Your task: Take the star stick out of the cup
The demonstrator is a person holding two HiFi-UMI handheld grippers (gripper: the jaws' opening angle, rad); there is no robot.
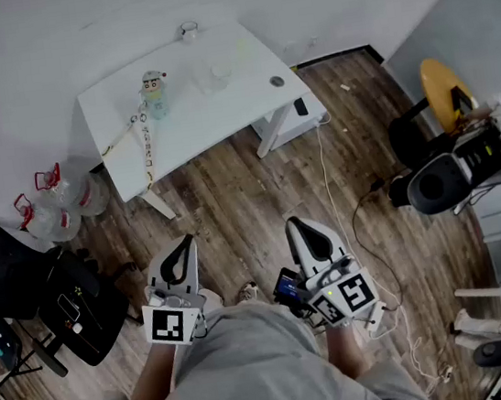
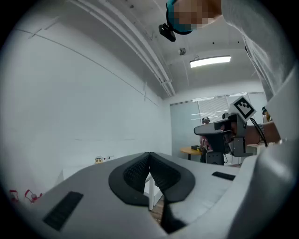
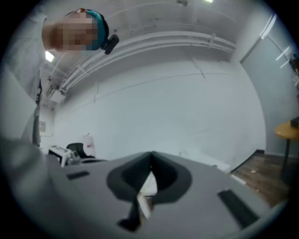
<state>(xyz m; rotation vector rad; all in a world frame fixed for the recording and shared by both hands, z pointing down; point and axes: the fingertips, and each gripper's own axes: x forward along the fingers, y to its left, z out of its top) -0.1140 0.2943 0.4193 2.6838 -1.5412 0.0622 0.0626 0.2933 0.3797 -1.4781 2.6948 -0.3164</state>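
Note:
A white table (image 1: 220, 115) stands well ahead of me across the wooden floor. On it, a pale blue cup (image 1: 157, 106) carries a cartoon-figure top (image 1: 154, 82); the figure also shows small in the left gripper view (image 2: 99, 160). A thin stick or strip with yellow marks (image 1: 144, 149) lies beside the cup toward the table's front edge. I cannot make out a star. My left gripper (image 1: 183, 241) (image 2: 149, 158) and right gripper (image 1: 292, 224) (image 3: 151, 159) are held low near my body, far from the table. Both are shut, with nothing between their pads.
Clear cups (image 1: 212, 78) and a small jar (image 1: 189, 32) stand on the table. A drawer unit (image 1: 292, 116) sits under its right end. Water bottles (image 1: 52, 202) and a black chair (image 1: 20, 273) are at left. A yellow round table (image 1: 443, 89), black chair and cables (image 1: 356, 216) are at right.

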